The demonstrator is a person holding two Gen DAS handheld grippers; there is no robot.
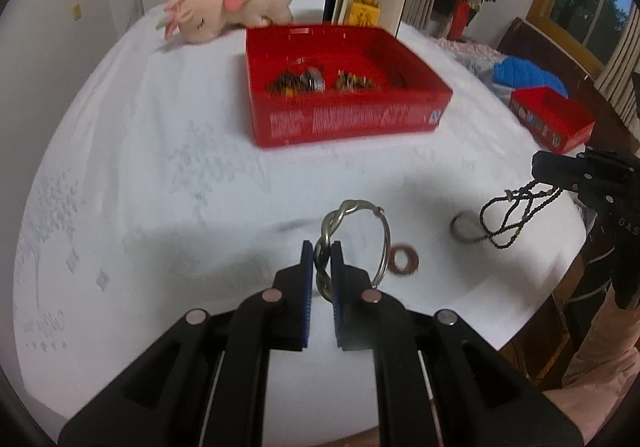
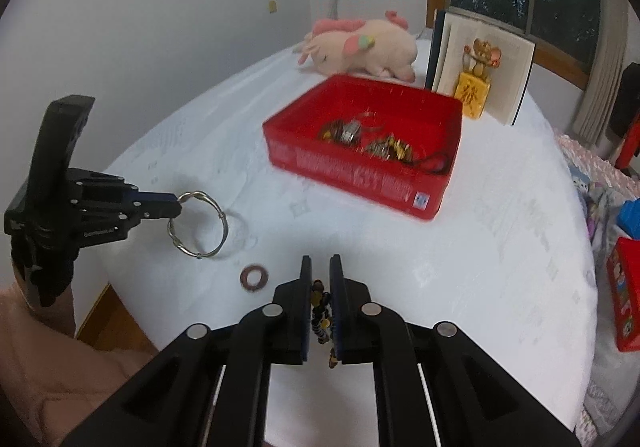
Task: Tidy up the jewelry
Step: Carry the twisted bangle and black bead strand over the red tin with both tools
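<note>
— Silver wire, twisted into a bangle (image 1: 352, 243), sits pinched between the blue pads of the left gripper (image 1: 322, 253), lifted clear of the white tablecloth (image 1: 160, 167). What has the other claw got?

— The right gripper (image 2: 320, 267) is closed almost flat on a dark beaded necklace (image 2: 320, 311); in the left wrist view its loops (image 1: 508, 215) dangle over the table's right edge.

— And what lies loose?

— A reddish ring (image 2: 252, 274) rests on the cloth near the front edge, between the two grippers. A small grey round object (image 1: 464, 229) lies beside the hanging beads; what it is cannot be told.

— Where is the rest?

— A red box (image 1: 344, 123) at mid-table holds a heap of jewelry (image 2: 360, 139). Behind it lie a pink plush toy (image 1: 232, 7) and an open book (image 2: 492, 63) standing upright.
</note>
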